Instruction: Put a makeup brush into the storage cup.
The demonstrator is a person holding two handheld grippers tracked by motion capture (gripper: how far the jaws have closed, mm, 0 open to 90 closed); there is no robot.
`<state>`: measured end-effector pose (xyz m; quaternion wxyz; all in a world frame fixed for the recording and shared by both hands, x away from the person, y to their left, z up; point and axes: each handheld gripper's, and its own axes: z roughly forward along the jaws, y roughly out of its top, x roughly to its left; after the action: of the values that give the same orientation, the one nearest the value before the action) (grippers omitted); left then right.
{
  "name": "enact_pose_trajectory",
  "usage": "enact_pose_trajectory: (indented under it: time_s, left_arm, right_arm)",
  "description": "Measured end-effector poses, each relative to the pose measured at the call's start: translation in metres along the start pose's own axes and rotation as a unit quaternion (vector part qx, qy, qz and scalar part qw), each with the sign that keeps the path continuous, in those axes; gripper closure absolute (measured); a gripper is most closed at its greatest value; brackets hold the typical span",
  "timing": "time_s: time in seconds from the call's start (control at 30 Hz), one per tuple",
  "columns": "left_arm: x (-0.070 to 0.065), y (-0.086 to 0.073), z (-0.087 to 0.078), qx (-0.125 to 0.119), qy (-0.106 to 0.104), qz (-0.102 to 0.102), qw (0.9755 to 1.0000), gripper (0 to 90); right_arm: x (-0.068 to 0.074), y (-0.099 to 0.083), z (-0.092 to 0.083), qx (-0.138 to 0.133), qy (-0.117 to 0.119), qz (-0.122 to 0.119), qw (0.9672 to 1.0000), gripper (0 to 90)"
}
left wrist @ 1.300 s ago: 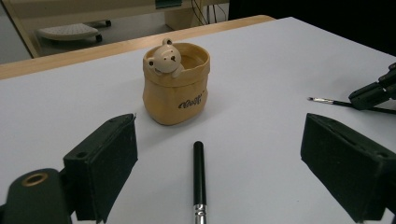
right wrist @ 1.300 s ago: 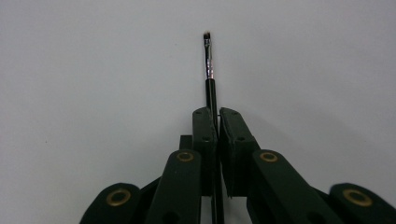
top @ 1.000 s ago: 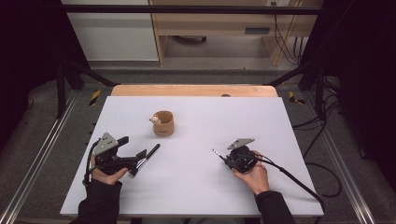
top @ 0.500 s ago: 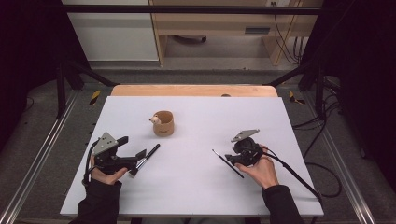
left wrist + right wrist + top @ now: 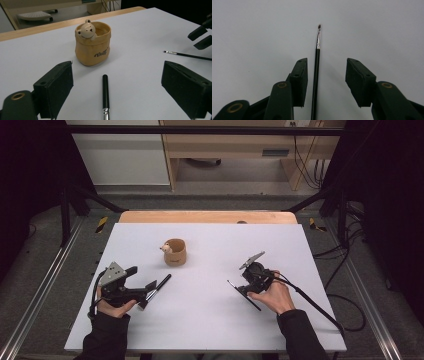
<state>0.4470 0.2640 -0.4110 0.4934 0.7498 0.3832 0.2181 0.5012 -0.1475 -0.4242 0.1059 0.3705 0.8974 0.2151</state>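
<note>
On the white table top (image 5: 210, 315), toward its right side, a thin black-handled paintbrush with a silver ferrule and a small dark tip (image 5: 244, 295) lies flat, its long axis running on a diagonal, the tip toward the far left and the handle end toward the near right. The right gripper (image 5: 245, 287) is held low over it by the person's right hand (image 5: 275, 295), jaws apart; in the right gripper view the brush (image 5: 316, 72) runs straight up between the two black jaws, nearer the left-hand one, touched by neither, tip pointing away from the camera.

On the left side, a thicker black brush with a silver ferrule (image 5: 156, 290) lies on the table, its plain handle end pointing toward the far right. The left gripper (image 5: 150, 292), in the left hand (image 5: 112, 305), has its jaws spread wide to either side of it and holds nothing; in the left gripper view this brush (image 5: 105, 96) lies on the table between them, handle end toward a tan sack-shaped ceramic cup with a little bear figure on its rim (image 5: 92, 46). The cup (image 5: 175, 252) stands upright near the table's middle, well apart from both grippers, with open table top between it and each brush.
</note>
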Motion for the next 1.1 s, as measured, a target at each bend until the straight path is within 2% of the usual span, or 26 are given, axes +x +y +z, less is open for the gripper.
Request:
enact_pose_trajectory:
  time_s: [0.27,0.43,0.8,0.83,0.87,1.1]
  left_arm:
    - [0.000,0.000,0.000,0.000,0.000,0.000,1.0000,9.7]
    - [0.000,0.000,0.000,-0.001,0.000,-0.003,1.0000,9.7]
    - [0.000,-0.001,0.001,0.001,0.000,-0.001,1.0000,9.7]
    - [0.000,-0.001,0.001,0.001,0.000,-0.001,1.0000,9.7]
    - [0.000,-0.001,0.001,0.001,0.000,-0.001,1.0000,9.7]
    - [0.000,-0.001,0.001,0.001,0.001,-0.001,1.0000,9.8]
  right_arm:
    - [0.003,0.003,0.013,0.030,0.009,-0.009,0.9995,61.1]
    - [0.003,0.002,0.016,0.044,0.007,-0.013,0.9989,64.5]
    - [0.005,0.000,0.025,0.075,0.016,-0.023,0.9968,73.8]
    - [0.006,0.000,0.025,0.081,0.016,-0.010,0.9966,74.5]
    - [0.005,-0.001,0.026,0.080,0.014,-0.020,0.9965,75.1]
    - [0.007,-0.002,0.027,0.084,0.015,-0.021,0.9961,80.5]
